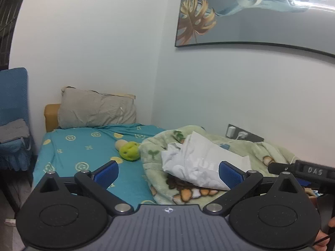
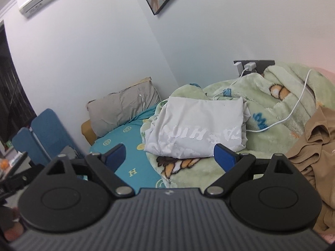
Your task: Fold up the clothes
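Observation:
A folded white garment (image 2: 196, 125) with cracked white lettering lies on a pale green fleece blanket (image 2: 272, 96) on the bed; the left wrist view shows the same garment (image 1: 201, 161) from its side. A tan garment (image 2: 314, 146) lies crumpled at the right edge of the blanket. My left gripper (image 1: 168, 172) hangs open above the bed, short of the white garment, nothing between its blue pads. My right gripper (image 2: 168, 156) is open too, raised in front of the white garment with empty jaws. Part of the right gripper's black body (image 1: 303, 170) shows at the right of the left wrist view.
The bed has a teal patterned sheet (image 1: 83, 146), a grey pillow (image 1: 96, 110) at its head and a green plush toy (image 1: 129, 150). A white charger cable (image 2: 293, 108) runs over the blanket from a wall socket (image 2: 249, 65). A blue chair (image 1: 12, 115) stands left of the bed.

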